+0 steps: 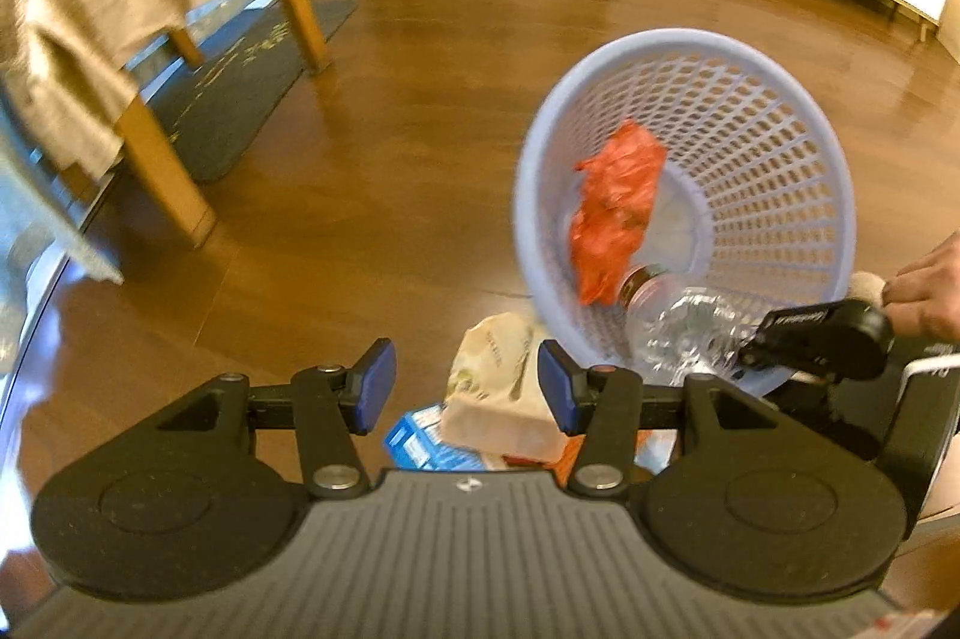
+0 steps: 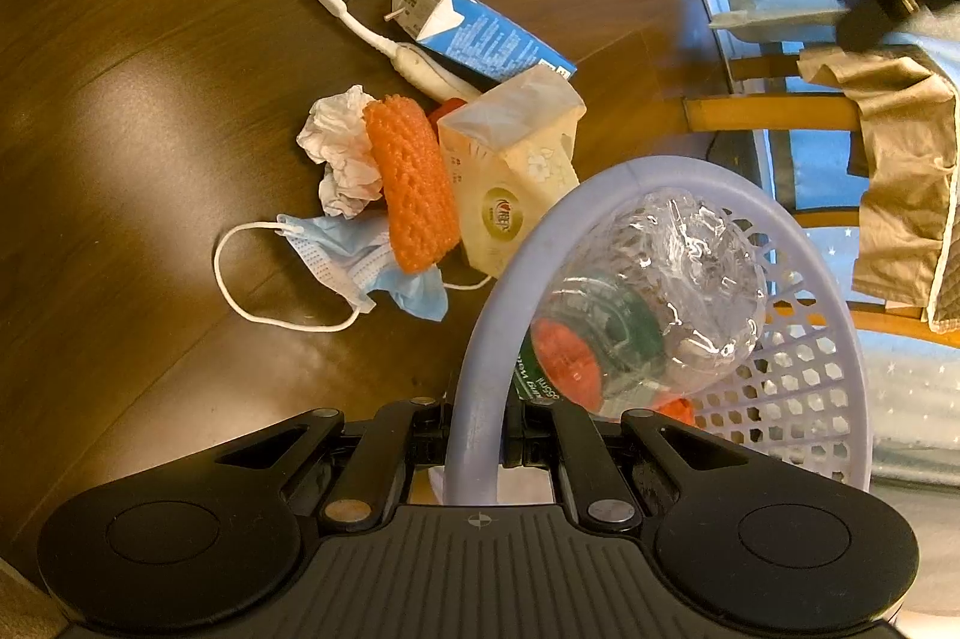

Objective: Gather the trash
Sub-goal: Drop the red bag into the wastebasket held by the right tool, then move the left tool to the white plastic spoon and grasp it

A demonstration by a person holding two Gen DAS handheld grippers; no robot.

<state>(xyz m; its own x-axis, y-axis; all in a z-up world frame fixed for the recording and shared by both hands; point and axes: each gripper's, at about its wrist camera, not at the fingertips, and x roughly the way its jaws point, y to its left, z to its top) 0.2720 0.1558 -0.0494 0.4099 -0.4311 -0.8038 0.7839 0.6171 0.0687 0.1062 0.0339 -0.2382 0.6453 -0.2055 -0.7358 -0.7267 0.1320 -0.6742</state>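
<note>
Left wrist view: the tissue pack (image 1: 504, 393) lies directly ahead of the left gripper (image 1: 467, 387), between and below its wide-open, empty fingers (image 1: 377, 381), long axis running away from the camera. The right gripper (image 2: 474, 435) clamps the basket (image 2: 798, 399) rim, tilted beside the floor pile, bottle (image 2: 648, 303) inside.
</note>
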